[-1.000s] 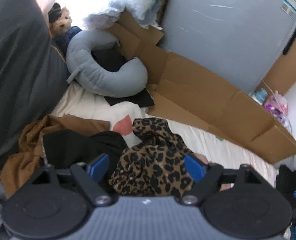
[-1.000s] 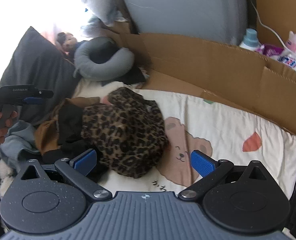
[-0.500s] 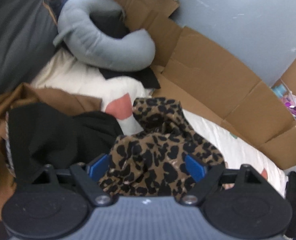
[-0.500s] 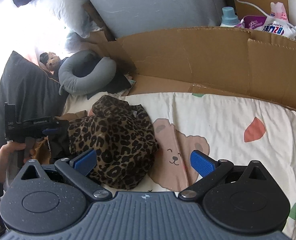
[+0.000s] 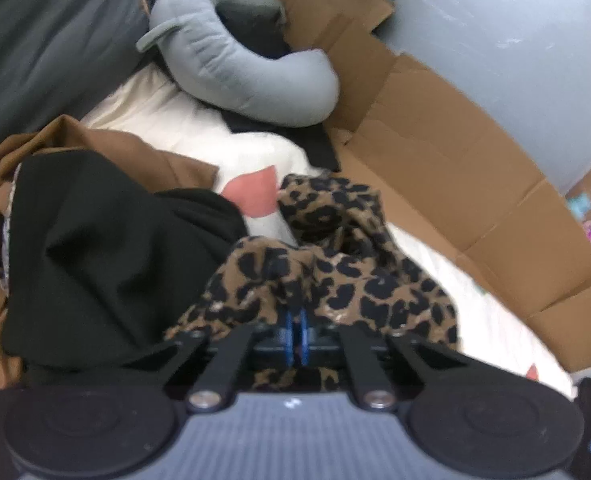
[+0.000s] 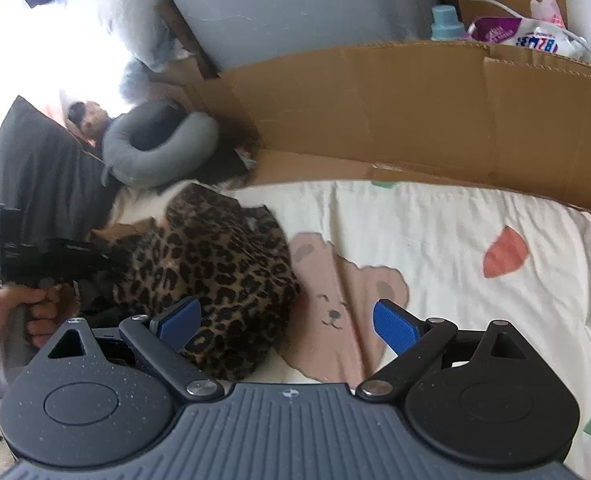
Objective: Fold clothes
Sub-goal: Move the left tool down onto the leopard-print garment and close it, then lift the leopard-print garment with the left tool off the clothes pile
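Leopard-print garment point(image 5: 335, 264) lies bunched on the bed sheet point(image 6: 455, 248), directly ahead of both claws. Left gripper point(image 5: 295, 334) is clamped tight on a fold of it: blue pads point(image 5: 304, 336) pressed together with leopard cloth pinched at the tips and more cloth under the claw body. In the right wrist view the same left gripper point(image 6: 107, 258) shows as a dark blurred tool poking into the left edge of the pile, held by the person's hand point(image 6: 23, 312).

Right gripper point(image 6: 285, 320) has its jaws wide and closing; its left pad point(image 6: 179, 318) sits over the near edge of the leopard garment, its right pad point(image 6: 395, 326) over bare sheet with the bear print point(image 6: 343, 292). Pads not pressing on the cloth; only the garment's right edge falls in the gap.

Left of the left claw, touching the leopard piece: black garment point(image 5: 95, 264), with a brown garment point(image 5: 107, 148) beyond it and to its left. Farther ahead: grey neck pillow point(image 5: 231, 64), dark grey cushion point(image 5: 43, 40) at far left. Ahead and right of both claws: flattened cardboard point(image 6: 375, 112) along the bed edge, grey mattress point(image 6: 295, 4) behind it. Far right of the right claw, behind the cardboard: blue-capped bottle point(image 6: 447, 24), detergent pouch point(image 6: 527, 36). Plush toy point(image 6: 87, 118) by the neck pillow, blurred.
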